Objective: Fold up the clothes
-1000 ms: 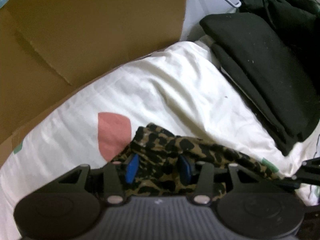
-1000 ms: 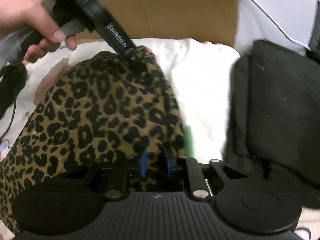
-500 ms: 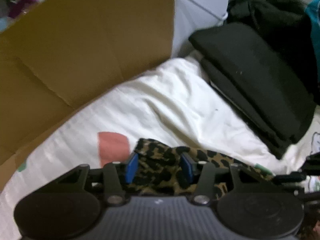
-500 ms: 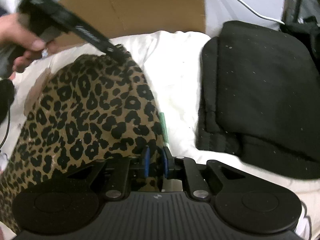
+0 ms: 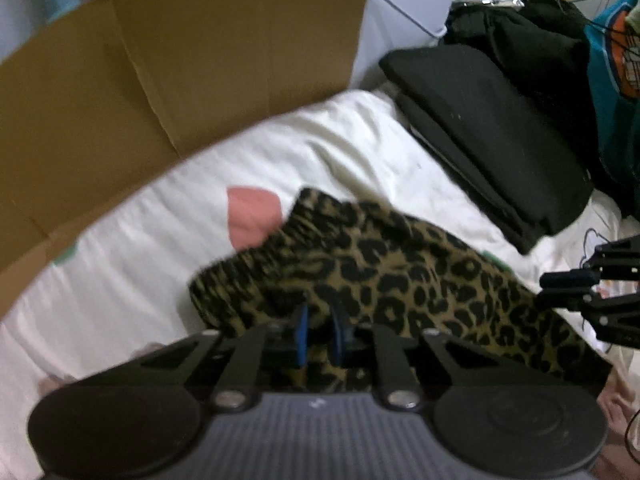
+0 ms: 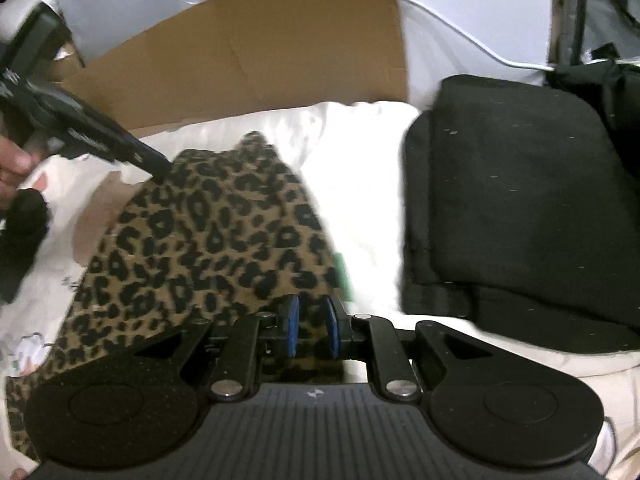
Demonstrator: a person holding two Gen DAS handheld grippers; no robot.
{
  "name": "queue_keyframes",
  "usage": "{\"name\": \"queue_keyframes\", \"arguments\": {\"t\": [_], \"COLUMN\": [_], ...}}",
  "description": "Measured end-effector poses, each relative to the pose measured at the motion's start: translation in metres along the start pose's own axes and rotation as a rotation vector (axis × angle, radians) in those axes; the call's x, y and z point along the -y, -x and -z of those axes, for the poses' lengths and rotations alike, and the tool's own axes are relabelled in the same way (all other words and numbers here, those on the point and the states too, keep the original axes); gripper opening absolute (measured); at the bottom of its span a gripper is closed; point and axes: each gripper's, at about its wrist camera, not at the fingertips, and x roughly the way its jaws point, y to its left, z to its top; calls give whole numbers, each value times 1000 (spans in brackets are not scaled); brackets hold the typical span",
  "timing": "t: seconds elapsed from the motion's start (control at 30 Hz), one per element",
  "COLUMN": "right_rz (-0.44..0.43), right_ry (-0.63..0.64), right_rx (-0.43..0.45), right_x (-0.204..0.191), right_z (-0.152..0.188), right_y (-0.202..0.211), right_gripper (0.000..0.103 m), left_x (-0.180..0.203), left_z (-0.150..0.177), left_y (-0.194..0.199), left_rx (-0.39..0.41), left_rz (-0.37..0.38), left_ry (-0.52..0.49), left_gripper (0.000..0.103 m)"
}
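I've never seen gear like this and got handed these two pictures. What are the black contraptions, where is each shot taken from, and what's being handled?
They are handheld grippers, one per hand, each carrying a camera that looks along its jaws. The left gripper has just been closing its jaws on the leopard-print garment; the right gripper pinches another edge of it. The garment lies on a white bedsheet, beside folded black clothes and a cardboard sheet. In the right view, the other gripper and the person's hand show at the left.

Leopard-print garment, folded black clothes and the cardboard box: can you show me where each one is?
leopard-print garment (image 6: 208, 232), right wrist view, middle of the spotted cloth.
folded black clothes (image 6: 520, 184), right wrist view, top of the stack.
cardboard box (image 5: 160, 72), left wrist view, its flat brown wall.
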Motion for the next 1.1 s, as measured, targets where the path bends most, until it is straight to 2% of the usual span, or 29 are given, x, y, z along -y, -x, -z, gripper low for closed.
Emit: {"name": "queue_keyframes", "arguments": {"t": [0.2, 0.3, 0.47, 0.53, 0.6, 0.7, 0.77, 0.8, 0.87, 0.97, 1.1], "right_rz": [-32, -14, 30, 57, 64, 68, 78, 79, 65, 30, -26], "right_ry": [35, 48, 52, 44, 28, 19, 20, 16, 4, 19, 93], "right_rx": [-44, -78, -100, -111, -114, -109, -101, -93, -74, -38, -32], "right_x": [-9, -9, -4, -1, 5, 7, 8, 8, 8, 1, -20], "right_z": [2, 6, 11, 14, 19, 22, 22, 22, 20, 16, 14], "right_y": [-13, -23, -26, -26, -25, -18, -12, -9, -2, 10, 11], "right_gripper": [28, 35, 37, 46, 48, 48, 48, 48, 48, 48, 48], "left_x": [0, -1, 1, -1, 1, 1, -2, -3, -3, 0, -11], "left_z": [8, 12, 18, 23, 30, 45, 56, 62, 71, 85, 97], "left_y": [-42, -51, -40, -29, -16, 4, 16, 21, 25, 19, -3], "left_rx": [-54, -32, -14, -2, 12, 25, 17, 16, 4, -26, -36], "left_rz": [-45, -64, -65, -46, -44, -23, 10, 32, 62, 41, -14], "left_ry": [78, 121, 135, 156, 150, 144, 141, 141, 139, 116, 164], "left_gripper": [15, 15, 15, 19, 26, 26, 22, 17, 16, 16, 16]}}
